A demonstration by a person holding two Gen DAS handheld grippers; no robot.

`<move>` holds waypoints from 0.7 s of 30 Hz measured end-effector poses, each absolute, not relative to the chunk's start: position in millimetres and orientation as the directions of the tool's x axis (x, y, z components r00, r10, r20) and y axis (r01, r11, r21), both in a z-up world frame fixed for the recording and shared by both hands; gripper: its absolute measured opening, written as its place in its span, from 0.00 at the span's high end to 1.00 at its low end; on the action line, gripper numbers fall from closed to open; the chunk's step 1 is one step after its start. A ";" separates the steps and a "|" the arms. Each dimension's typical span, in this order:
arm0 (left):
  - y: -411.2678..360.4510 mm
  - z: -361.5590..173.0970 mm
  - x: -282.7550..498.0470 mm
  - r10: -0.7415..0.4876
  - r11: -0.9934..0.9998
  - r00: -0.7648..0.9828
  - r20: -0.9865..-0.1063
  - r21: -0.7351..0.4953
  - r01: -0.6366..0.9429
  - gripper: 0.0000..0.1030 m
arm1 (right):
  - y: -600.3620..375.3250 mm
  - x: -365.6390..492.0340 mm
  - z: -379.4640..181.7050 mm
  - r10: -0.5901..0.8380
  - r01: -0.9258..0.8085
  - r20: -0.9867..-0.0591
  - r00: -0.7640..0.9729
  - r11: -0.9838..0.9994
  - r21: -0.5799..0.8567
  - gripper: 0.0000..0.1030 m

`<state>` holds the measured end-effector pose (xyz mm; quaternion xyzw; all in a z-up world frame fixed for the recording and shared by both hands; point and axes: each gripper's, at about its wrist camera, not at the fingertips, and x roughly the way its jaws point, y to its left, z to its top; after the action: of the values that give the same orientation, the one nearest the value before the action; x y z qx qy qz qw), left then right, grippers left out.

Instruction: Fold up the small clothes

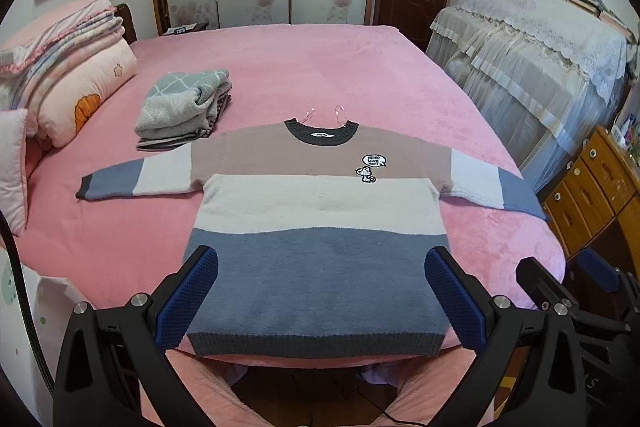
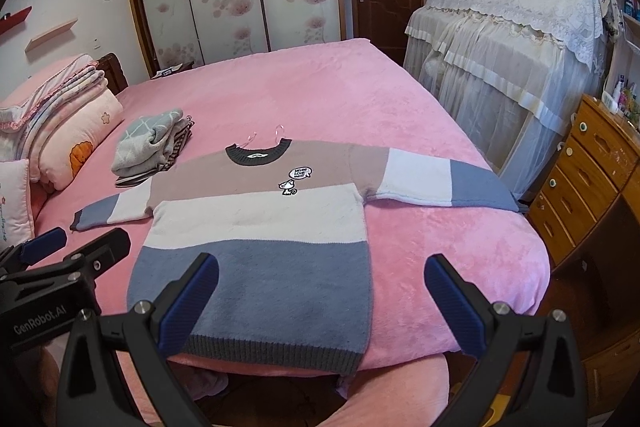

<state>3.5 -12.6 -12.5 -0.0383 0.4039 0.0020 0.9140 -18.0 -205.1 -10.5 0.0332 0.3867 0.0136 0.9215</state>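
A small striped sweater (image 1: pixel 316 227) lies flat, face up, on the pink bed (image 1: pixel 320 75), sleeves spread to both sides, dark hem at the near edge. It has tan, white and blue bands, a dark collar and a cat patch (image 1: pixel 370 169). It also shows in the right wrist view (image 2: pixel 260 227). My left gripper (image 1: pixel 322 275) is open and empty, hovering over the hem. My right gripper (image 2: pixel 320 283) is open and empty above the sweater's right hem corner. The right gripper shows at the left view's right edge (image 1: pixel 560 287), the left gripper at the right view's left edge (image 2: pixel 72 259).
A pile of folded clothes (image 1: pixel 188 107) sits on the bed behind the left sleeve. Stacked quilts and pillows (image 1: pixel 60 75) lie at the far left. A lace-covered piece of furniture (image 2: pixel 508 67) and a wooden dresser (image 2: pixel 588 179) stand right of the bed.
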 end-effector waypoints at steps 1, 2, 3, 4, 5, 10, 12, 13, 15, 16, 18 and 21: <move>-11.6 -12.3 3.5 -0.032 0.996 0.676 -0.736 -0.077 -0.037 0.00 | -204.9 -17.6 -10.8 0.051 0.000 -0.713 0.700 0.997 0.071 0.00; -10.7 -12.0 3.5 -0.033 0.996 0.679 -0.734 -0.081 -0.039 0.00 | -204.8 -17.4 -10.7 0.049 0.000 -0.713 0.700 0.998 0.069 0.00; -9.8 -11.6 4.3 -0.031 0.996 0.680 -0.732 -0.080 -0.041 0.00 | -205.3 -17.4 -10.9 0.049 0.000 -0.712 0.700 0.998 0.069 0.00; -10.1 -11.3 4.1 -0.029 0.996 0.684 -0.729 -0.077 -0.041 0.00 | -205.1 -17.4 -10.2 0.052 0.000 -0.711 0.701 0.997 0.072 0.00; -10.2 -11.1 4.3 -0.027 0.996 0.685 -0.728 -0.076 -0.041 0.00 | -205.1 -17.0 -11.0 0.052 -0.001 -0.712 0.700 0.997 0.072 0.00; -13.2 -12.2 4.1 -0.020 0.997 0.686 -0.728 -0.066 -0.040 0.01 | -204.0 -16.6 -13.1 0.054 -0.002 -0.714 0.699 0.997 0.074 0.00; -13.8 -12.0 5.9 -0.022 0.997 0.682 -0.731 -0.067 -0.040 0.01 | -204.8 -15.8 -15.2 0.056 -0.001 -0.716 0.696 0.997 0.077 0.00; -14.1 -12.4 6.0 -0.022 0.997 0.681 -0.732 -0.066 -0.040 0.01 | -204.5 -15.1 -15.8 0.056 -0.001 -0.717 0.695 0.997 0.077 0.00; -15.3 -13.7 6.7 -0.018 0.997 0.676 -0.737 -0.061 -0.040 0.01 | -205.5 -14.7 -17.9 0.058 -0.001 -0.718 0.693 0.997 0.080 0.00; -16.1 -13.7 7.5 -0.019 0.997 0.673 -0.739 -0.061 -0.038 0.01 | -205.2 -14.5 -18.2 0.059 -0.001 -0.719 0.692 0.997 0.080 0.00; -17.6 -15.3 8.7 -0.020 0.998 0.666 -0.745 -0.059 -0.037 0.01 | -205.9 -14.4 -19.6 0.060 -0.001 -0.720 0.692 0.997 0.083 0.00; -18.8 -17.3 9.7 -0.017 0.997 0.659 -0.752 -0.058 -0.041 0.01 | -205.8 -14.0 -21.2 0.062 -0.001 -0.722 0.689 0.996 0.085 0.00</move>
<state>9.7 -18.8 -17.3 -0.0351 0.4130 0.0067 0.9100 -14.0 -205.8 -21.2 0.0387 0.3938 0.0170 0.9182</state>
